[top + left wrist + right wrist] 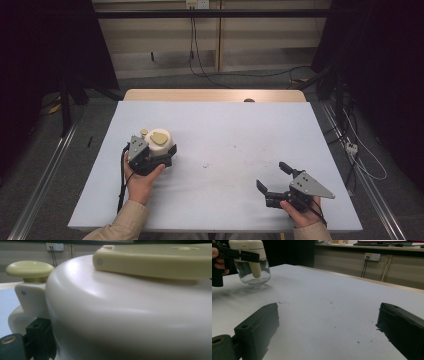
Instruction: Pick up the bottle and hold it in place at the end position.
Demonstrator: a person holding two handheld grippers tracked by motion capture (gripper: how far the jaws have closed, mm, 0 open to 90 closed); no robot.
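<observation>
resting low on the table [220,125], right gripper [276,182] sat idle, fingers spread on nothing, likely waiting its turn. farther left, left gripper [150,157] had its fingers pinching the glass jar [254,272] at its cream lid [125,310], probably steadying it.

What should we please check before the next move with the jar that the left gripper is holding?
1. Left gripper closed around the jar just under its lid: ok.
2. Jar upright: ok.
3. Jar standing on or lifted off the table: cannot tell.
4. Right gripper open and holding nothing: ok.
5. Right gripper well apart from the jar: ok.
6. Lid fully seated: cannot tell.
</observation>
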